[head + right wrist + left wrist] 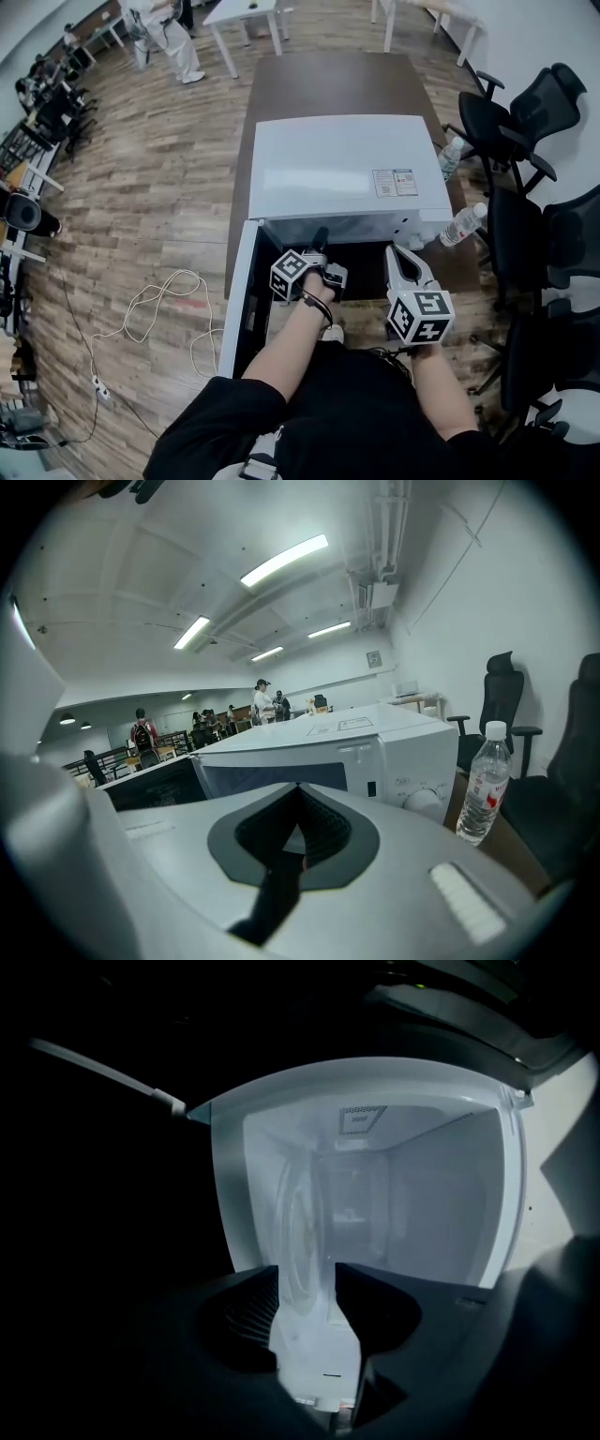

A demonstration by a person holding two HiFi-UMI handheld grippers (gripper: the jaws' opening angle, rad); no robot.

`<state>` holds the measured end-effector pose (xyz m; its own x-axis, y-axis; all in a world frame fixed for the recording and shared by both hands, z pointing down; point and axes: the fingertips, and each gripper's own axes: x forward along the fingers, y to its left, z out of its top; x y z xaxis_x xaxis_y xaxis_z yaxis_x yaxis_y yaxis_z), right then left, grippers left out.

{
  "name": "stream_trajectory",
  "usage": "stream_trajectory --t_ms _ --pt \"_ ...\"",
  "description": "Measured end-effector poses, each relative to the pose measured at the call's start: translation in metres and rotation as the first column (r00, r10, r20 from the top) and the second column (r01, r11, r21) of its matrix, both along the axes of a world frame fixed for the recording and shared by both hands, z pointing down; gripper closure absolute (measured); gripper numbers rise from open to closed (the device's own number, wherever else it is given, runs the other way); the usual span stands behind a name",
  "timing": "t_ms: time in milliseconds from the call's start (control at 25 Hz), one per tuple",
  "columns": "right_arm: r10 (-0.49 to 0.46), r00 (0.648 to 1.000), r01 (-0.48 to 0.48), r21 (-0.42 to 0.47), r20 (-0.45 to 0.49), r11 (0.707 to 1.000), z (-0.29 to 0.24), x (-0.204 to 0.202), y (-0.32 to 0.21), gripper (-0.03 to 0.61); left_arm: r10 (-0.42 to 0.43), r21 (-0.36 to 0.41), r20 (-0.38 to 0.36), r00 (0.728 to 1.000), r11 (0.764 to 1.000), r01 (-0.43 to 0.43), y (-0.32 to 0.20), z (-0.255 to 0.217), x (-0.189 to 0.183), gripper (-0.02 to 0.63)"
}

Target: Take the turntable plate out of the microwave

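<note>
A: Left tool (307, 1274)?
B: Jaws apart, reaching into the open microwave (337, 169). The glass plate (302, 1222) sits inside the cavity, its near rim in the gap between the jaws.
A: Right tool (298, 844)?
B: Jaws together, empty, outside at 3 o'clock from the left tool. Bottle (485, 785) on the bench (319, 84), 3 o'clock of the microwave.

Qty: microwave (337, 164), 1 pc. Turntable plate (302, 1232), 1 pc. Water bottles (451, 157) (464, 225), 2 pcs, bench (319, 80) R edge. Grippers, 2 pcs: left gripper (319, 239), right gripper (401, 255).
</note>
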<state>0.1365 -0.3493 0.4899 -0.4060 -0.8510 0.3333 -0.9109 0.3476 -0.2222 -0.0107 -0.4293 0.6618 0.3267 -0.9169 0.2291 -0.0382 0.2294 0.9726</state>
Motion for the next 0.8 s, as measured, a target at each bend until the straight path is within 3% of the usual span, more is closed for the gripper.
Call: stream_trajectory --t_ms 520,680,800 --pt "0.009 1.0 -0.009 0.013 -0.008 1.0 0.0 0.003 0.001 0.569 0.004 -0.001 -0.008 1.0 1.0 -0.004 -0.01 -0.007 0.004 0.368" --pt "0.0 1.0 0.0 0.014 -0.012 1.0 0.0 0.001 0.001 0.569 0.005 0.01 -0.038 0.999 1.0 -0.004 -0.009 -0.007 0.006 0.374" --pt "-0.002 1.0 0.002 0.018 -0.015 1.0 -0.001 0.001 0.0 0.569 0.04 0.044 -0.065 0.997 0.998 -0.037 -0.006 -0.005 0.011 0.421"
